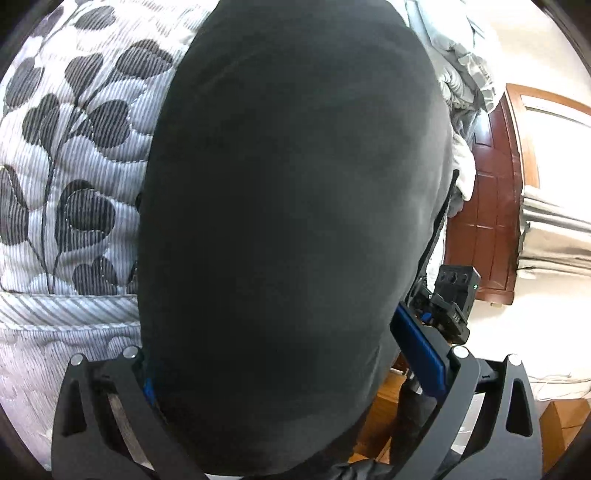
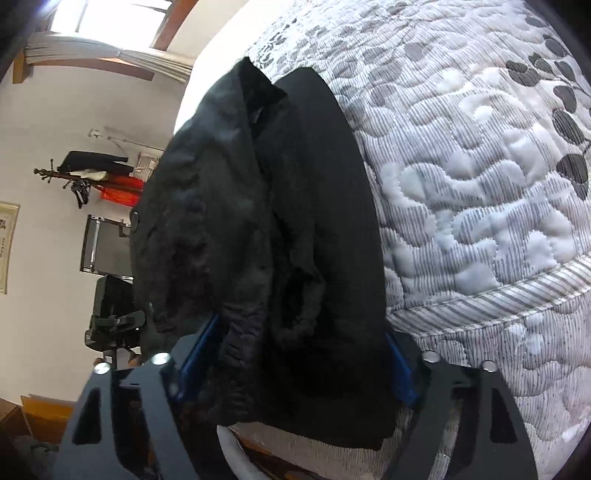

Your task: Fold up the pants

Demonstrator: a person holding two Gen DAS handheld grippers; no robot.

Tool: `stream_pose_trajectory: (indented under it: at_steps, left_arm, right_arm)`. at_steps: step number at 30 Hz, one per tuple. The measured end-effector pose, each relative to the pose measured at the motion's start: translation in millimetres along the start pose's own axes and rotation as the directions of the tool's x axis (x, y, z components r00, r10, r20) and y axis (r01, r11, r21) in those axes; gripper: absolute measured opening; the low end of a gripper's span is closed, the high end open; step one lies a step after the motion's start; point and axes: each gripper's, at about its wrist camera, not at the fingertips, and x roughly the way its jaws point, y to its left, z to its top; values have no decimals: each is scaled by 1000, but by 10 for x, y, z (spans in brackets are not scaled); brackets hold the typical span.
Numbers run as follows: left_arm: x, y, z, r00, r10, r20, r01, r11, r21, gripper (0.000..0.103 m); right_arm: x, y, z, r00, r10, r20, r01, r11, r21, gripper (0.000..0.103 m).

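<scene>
Both tongs, left gripper [image 1: 280, 369] and right gripper [image 2: 291, 354], stand wide with black pants [image 2: 266, 221] between their blue pads; whether they grip cannot be told, at the quilted mattress [image 2: 480, 184] edge.

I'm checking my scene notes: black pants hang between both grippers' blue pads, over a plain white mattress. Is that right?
Not quite. The mattress isn't plain white: it is quilted, striped grey and white, with a dark leaf pattern, as both wrist views show. The rest stands: black pants lie between the blue pads of the left gripper and right gripper.

Daylight from the window [image 2: 110, 22] blows out the whites; fisheye bends edges, dark corners vignetted.
</scene>
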Motion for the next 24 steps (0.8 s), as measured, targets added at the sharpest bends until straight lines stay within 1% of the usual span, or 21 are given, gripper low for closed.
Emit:
stream_pose_trajectory:
  at_steps: [2, 3, 4, 5, 6, 7, 9, 10, 12, 14, 17, 18, 23, 24]
  left_arm:
    - [25, -89, -26, 999, 47, 22, -48, 999, 24, 96]
    - [31, -143, -17, 997, 68, 35, -69, 997, 31, 93]
    - [24, -210, -28, 994, 96, 55, -98, 994, 44, 90]
    - [9, -270, -47, 990, 120, 72, -124, 991, 57, 82]
    - [-2, -306, -57, 988, 128, 81, -133, 989, 66, 74]
    - [-20, -350, -66, 987, 132, 92, -139, 988, 74, 69]
    - [-50, -419, -76, 984, 145, 104, -154, 984, 93, 54]
    - [-65, -437, -80, 983, 148, 111, -159, 982, 100, 51]
    - [-107, -458, -78, 981, 151, 126, -164, 980, 108, 42]
    - [-206, -418, -62, 977, 150, 150, -168, 979, 114, 36]
    - [-293, -484, -84, 967, 157, 198, -186, 973, 134, 31]
    - [-387, -401, -139, 965, 156, 209, -187, 972, 140, 30]
    - [-535, -532, -91, 952, 142, 270, -187, 971, 150, 29]
    - [-592, -541, -71, 949, 139, 282, -188, 970, 155, 29]
  right_arm:
    - [-51, -50, 7, 1000, 13, 12, -13, 1000, -3, 58]
    - [-71, -37, 4, 1000, 13, 24, -13, 1000, -10, 55]
    - [-95, -6, -2, 999, 6, 35, -5, 1000, -25, 49]
    - [-121, 8, -14, 999, 0, 41, 1, 999, -35, 45]
    - [-146, 55, -29, 999, -5, 51, 7, 999, -46, 43]
    - [-169, 99, -41, 998, -8, 59, 11, 998, -55, 40]
    - [-213, 184, -60, 997, -22, 71, 28, 996, -79, 38]
    - [-231, 252, -71, 997, -32, 77, 40, 995, -96, 37]
    - [-266, 374, -88, 994, -58, 89, 69, 989, -131, 36]
    - [-317, 515, -102, 991, -80, 109, 97, 981, -166, 35]
    - [-387, 706, -118, 986, -102, 131, 128, 970, -207, 34]
    - [-406, 741, -111, 985, -105, 136, 132, 968, -212, 34]
    - [-462, 1029, -43, 978, -122, 169, 164, 949, -268, 34]
    - [-484, 1027, -62, 978, -121, 172, 166, 946, -278, 34]
